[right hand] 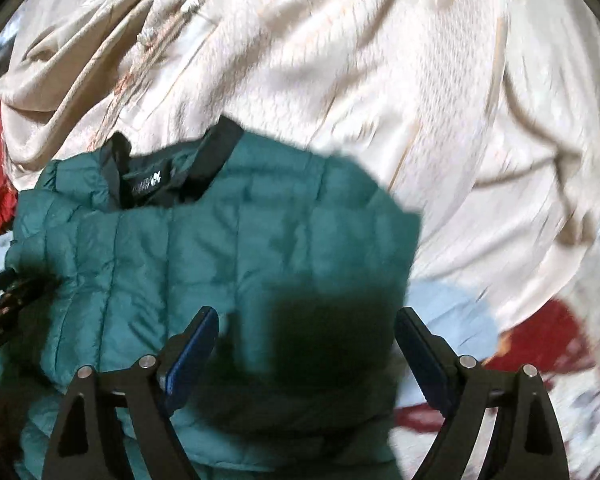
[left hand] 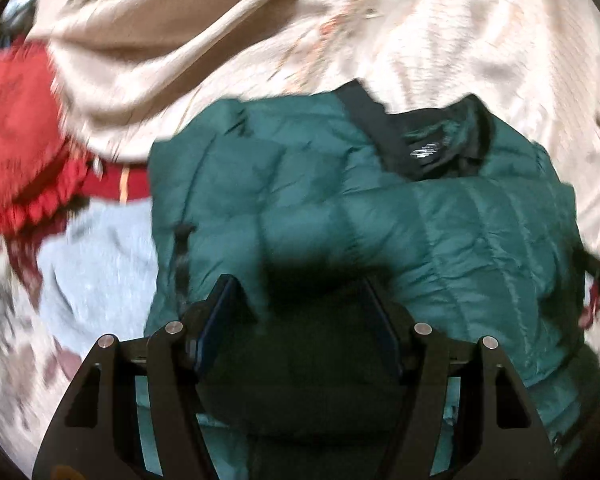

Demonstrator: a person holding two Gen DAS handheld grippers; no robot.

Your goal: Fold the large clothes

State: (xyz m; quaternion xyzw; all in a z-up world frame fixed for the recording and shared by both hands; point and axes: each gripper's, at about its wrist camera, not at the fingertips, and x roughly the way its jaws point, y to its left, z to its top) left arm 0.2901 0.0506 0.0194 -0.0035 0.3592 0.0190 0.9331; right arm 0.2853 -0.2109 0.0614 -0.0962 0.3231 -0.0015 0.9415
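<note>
Left gripper [left hand: 300, 316] fingers apart around a dark puffy fold, grip unclear, right gripper [right hand: 306, 344] fingers wide open, green jacket [right hand: 204, 256] under and ahead of both, cream cloth [right hand: 380, 92] beyond, red cloth [left hand: 16, 140] off left.

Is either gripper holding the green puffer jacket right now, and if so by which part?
Nothing is held. The left gripper and right gripper both hover with jaws apart over the green puffer jacket, neither pinching its fabric.
</note>
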